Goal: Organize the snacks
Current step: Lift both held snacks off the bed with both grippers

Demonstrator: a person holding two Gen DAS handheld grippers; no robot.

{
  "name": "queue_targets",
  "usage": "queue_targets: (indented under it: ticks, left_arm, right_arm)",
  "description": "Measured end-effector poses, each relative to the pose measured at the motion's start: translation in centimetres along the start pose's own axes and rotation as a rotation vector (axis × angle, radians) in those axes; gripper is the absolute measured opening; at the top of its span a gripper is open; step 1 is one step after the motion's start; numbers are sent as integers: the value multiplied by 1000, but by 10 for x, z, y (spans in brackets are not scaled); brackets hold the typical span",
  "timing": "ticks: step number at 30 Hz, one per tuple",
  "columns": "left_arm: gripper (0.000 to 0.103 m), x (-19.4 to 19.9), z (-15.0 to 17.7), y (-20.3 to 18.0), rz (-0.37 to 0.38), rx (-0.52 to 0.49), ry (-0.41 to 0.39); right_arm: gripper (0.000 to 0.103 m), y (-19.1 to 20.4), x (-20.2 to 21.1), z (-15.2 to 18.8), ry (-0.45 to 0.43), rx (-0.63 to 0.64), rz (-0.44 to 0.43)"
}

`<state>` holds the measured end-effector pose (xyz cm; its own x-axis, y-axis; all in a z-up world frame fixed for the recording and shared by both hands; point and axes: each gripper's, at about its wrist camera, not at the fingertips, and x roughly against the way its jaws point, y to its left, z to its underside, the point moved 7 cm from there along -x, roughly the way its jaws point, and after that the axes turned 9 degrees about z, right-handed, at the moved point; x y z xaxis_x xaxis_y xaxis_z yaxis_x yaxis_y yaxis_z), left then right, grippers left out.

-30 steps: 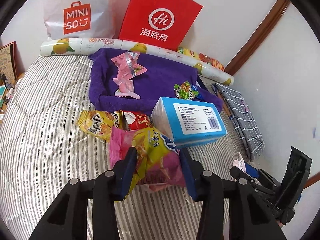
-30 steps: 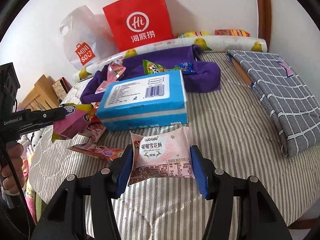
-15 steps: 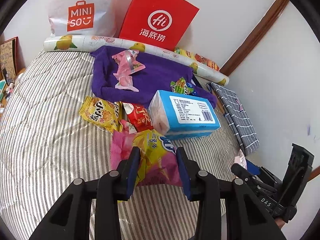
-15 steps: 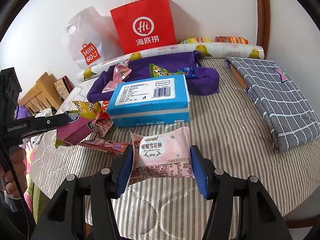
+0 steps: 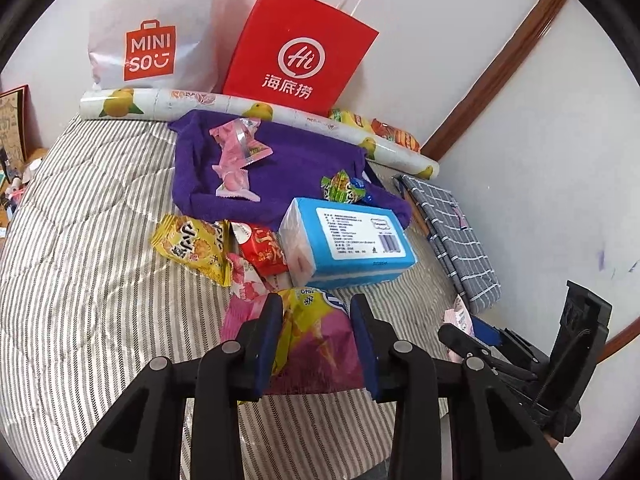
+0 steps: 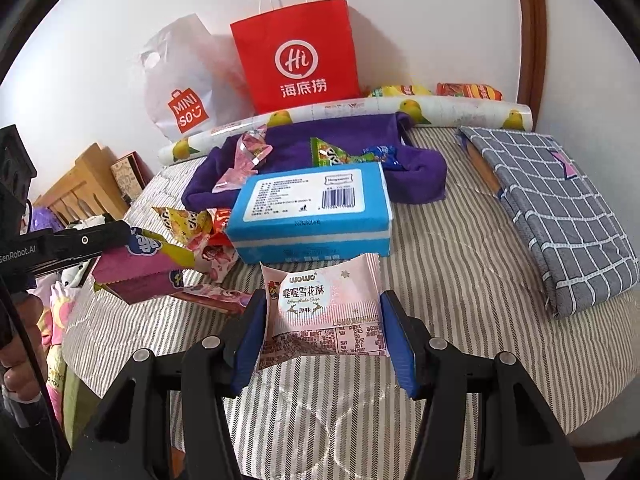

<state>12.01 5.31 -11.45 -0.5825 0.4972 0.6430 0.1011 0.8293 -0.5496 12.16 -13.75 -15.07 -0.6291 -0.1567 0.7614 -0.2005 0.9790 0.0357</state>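
Note:
My left gripper point(image 5: 318, 322) is shut on a pink and yellow snack bag point(image 5: 316, 340), held just above the striped bed point(image 5: 80, 280). The same bag point(image 6: 144, 272) shows at the left of the right wrist view, pinched by the left gripper's fingers point(image 6: 80, 240). My right gripper point(image 6: 324, 320) is shut on a pale pink snowflake-crisp packet point(image 6: 320, 304), lifted off the bed. A purple towel point(image 5: 288, 168) further back carries pink candy packets point(image 5: 236, 152) and a green candy point(image 5: 340, 188). Loose yellow point(image 5: 192, 248) and red point(image 5: 262, 250) snack packs lie in front of it.
A blue tissue pack point(image 5: 352, 240) lies beside the loose snacks. A fruit-print roll point(image 5: 200, 102), a red paper bag point(image 5: 296, 52) and a white Miniso bag point(image 5: 152, 32) line the wall. Folded grey checked fabric point(image 6: 560, 208) lies at the right. A person's hand point(image 6: 16, 376) is at lower left.
The left jaws have closed tighter on the pink and yellow bag and lifted it. The right gripper has risen slightly with its pink packet.

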Motion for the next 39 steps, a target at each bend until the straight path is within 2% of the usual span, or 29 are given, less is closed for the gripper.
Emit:
queue_targets:
  ticks: [18, 28, 39]
  left_arm:
    - [33, 11, -29, -19, 26, -36, -41]
    - [33, -2, -55, -39, 43, -64, -53]
    - [28, -22, -90, -40, 46, -70, -49]
  right_arm:
    - [56, 7, 18, -33, -62, 9, -3]
    - [56, 9, 19, -62, -94, 18, -7]
    - [56, 12, 7, -97, -116, 31, -16]
